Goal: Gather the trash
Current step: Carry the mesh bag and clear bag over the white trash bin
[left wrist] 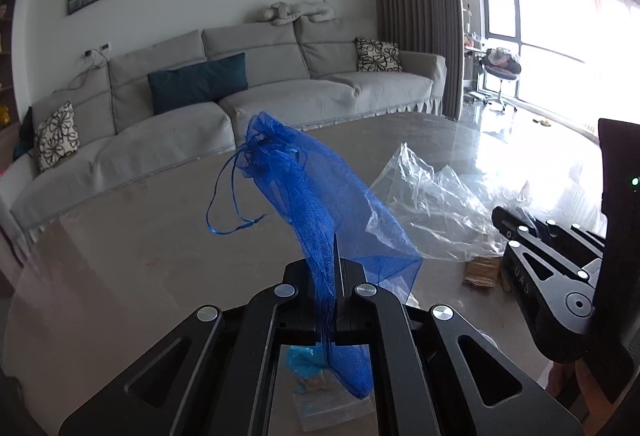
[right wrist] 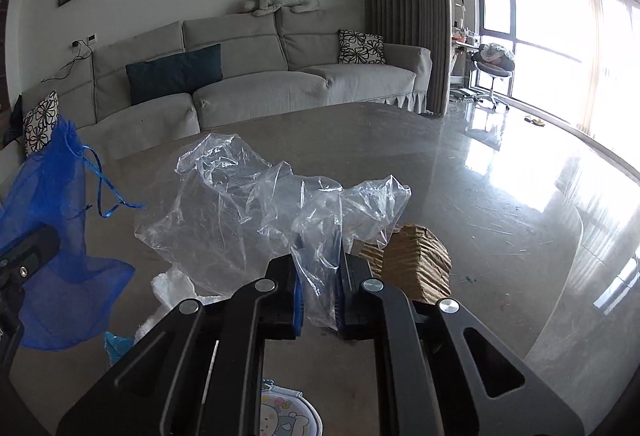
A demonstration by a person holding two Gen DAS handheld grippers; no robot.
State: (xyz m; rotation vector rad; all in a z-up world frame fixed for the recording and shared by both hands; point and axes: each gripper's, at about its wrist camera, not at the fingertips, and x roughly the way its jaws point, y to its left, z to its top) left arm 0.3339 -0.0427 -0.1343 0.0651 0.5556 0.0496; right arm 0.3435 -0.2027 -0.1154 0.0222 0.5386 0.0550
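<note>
Plastic bag, clear, crumpled, over the table: light, limp, slippery; best pinched at a bunched fold. Right gripper clamped on its near edge. Left gripper clamped on blue mesh pouch.

Your right claw is pinching a fold of the crumpled clear plastic bag between its blue-padded fingers, above the glossy tabletop. A brown corrugated paper wad is lying just right of the claw. At the left edge, your left claw is holding a blue mesh pouch.
</note>
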